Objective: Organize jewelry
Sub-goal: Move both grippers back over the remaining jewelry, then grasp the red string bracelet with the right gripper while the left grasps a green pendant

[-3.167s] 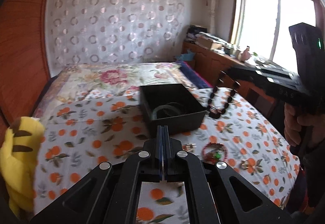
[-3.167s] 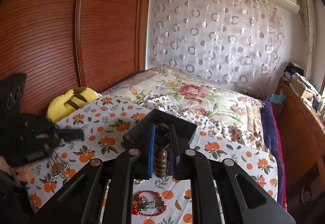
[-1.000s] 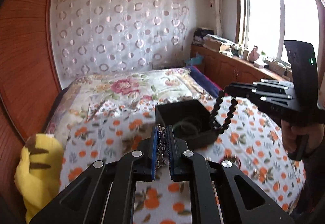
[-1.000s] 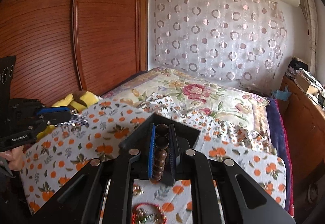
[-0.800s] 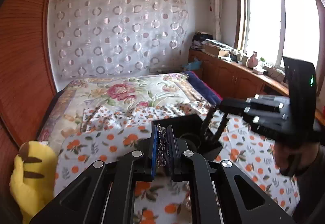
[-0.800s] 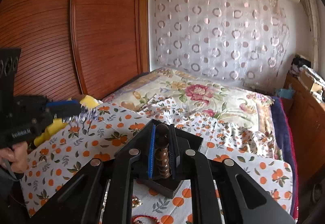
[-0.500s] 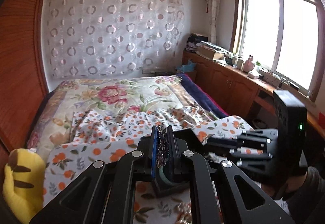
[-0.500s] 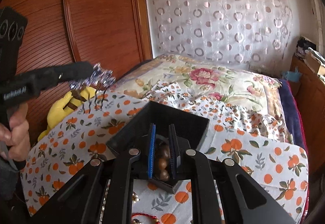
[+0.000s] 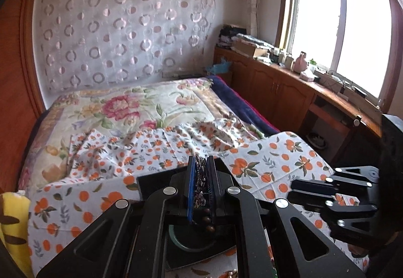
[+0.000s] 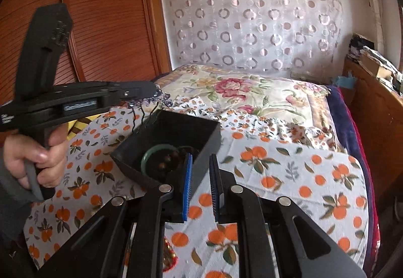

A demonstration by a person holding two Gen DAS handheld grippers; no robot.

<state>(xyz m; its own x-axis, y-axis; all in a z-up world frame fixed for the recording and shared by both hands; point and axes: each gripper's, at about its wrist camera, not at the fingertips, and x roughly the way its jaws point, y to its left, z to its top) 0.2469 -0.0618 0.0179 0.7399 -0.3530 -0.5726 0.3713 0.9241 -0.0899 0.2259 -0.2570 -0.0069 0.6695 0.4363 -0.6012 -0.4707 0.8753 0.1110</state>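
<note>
The bed (image 10: 289, 167), spread with an orange-print sheet, fills the lower half of both views, and the black box (image 10: 176, 132) sits on it at the centre of the right wrist frame. Half a second ago the right claw (image 10: 200, 169) was pressed on the brown bead bracelet (image 10: 171, 161) above the box — now its blue pads stand apart with nothing between them, and the beads lie inside the box beside a green bangle (image 10: 148, 154). The left claw (image 9: 201, 177) has stayed clamped on a sparkly silver necklace (image 9: 200, 182), and it has come closer over the box.

In the right wrist view the left claw (image 10: 151, 89) enters from the left of the frame, the necklace (image 10: 156, 99) glinting at its tip with thin dark strands dangling to the box's far-left rim; the person's left hand (image 10: 40, 157) grips the handle. The left wrist view hides most of the box (image 9: 156, 182) behind its own fingers, showing only a few beads (image 9: 207, 221) and an arc of the bangle (image 9: 176, 235) below the pads — but it alone shows the right claw (image 9: 304, 192) at the right edge. A red bracelet (image 10: 168, 257) lies on the sheet at the bottom of the right wrist frame, partly hidden.
</note>
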